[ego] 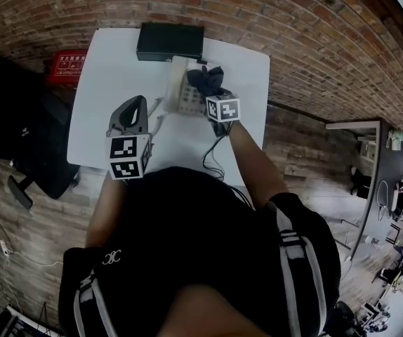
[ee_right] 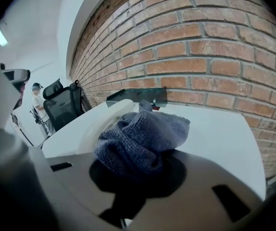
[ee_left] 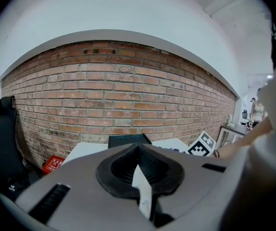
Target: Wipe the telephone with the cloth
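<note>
A pale telephone (ego: 181, 95) sits on the white table (ego: 110, 76), near its far side. In the right gripper view its handset (ee_right: 106, 115) lies just left of the cloth. My right gripper (ego: 213, 92) is shut on a bunched dark blue-grey cloth (ego: 205, 79), which rests over the telephone's right part. The cloth (ee_right: 140, 136) fills the jaws of the right gripper (ee_right: 143, 166) and hides the fingertips. My left gripper (ego: 139, 101) is held above the table left of the telephone, jaws together and holding nothing. The left gripper (ee_left: 138, 147) points towards the brick wall.
A black box (ego: 170, 41) stands at the table's far edge against the brick wall. A red crate (ego: 68, 65) sits on the floor at the left. A dark cord (ego: 212, 163) runs off the near table edge. A black office chair (ee_right: 63, 105) stands beyond the table.
</note>
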Demonstrator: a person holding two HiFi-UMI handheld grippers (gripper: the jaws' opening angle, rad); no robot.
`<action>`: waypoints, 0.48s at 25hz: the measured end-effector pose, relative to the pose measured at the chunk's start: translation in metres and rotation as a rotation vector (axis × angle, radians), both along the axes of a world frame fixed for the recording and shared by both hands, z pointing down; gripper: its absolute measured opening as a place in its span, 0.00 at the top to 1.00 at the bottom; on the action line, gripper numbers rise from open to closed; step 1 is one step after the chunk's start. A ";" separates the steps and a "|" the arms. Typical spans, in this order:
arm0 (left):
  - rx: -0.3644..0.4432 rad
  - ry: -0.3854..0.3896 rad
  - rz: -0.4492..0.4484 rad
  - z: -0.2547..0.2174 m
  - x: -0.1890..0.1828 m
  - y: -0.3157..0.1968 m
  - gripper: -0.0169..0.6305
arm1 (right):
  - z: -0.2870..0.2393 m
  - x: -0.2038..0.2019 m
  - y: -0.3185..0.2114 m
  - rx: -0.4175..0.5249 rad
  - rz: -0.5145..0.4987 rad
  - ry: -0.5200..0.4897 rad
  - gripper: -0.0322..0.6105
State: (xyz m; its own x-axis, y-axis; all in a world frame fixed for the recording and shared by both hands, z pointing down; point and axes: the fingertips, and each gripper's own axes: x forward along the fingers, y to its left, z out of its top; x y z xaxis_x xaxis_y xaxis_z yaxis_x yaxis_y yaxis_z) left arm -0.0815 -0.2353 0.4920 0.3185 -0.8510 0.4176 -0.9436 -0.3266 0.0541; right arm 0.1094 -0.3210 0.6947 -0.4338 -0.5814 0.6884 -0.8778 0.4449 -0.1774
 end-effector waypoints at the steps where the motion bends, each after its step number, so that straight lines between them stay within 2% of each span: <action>1: -0.001 0.000 0.002 0.000 0.001 0.000 0.99 | 0.001 -0.001 0.004 -0.004 -0.003 -0.006 0.88; 12: -0.009 -0.002 0.018 0.004 0.006 0.002 0.99 | 0.011 -0.007 0.043 -0.035 -0.011 -0.068 0.88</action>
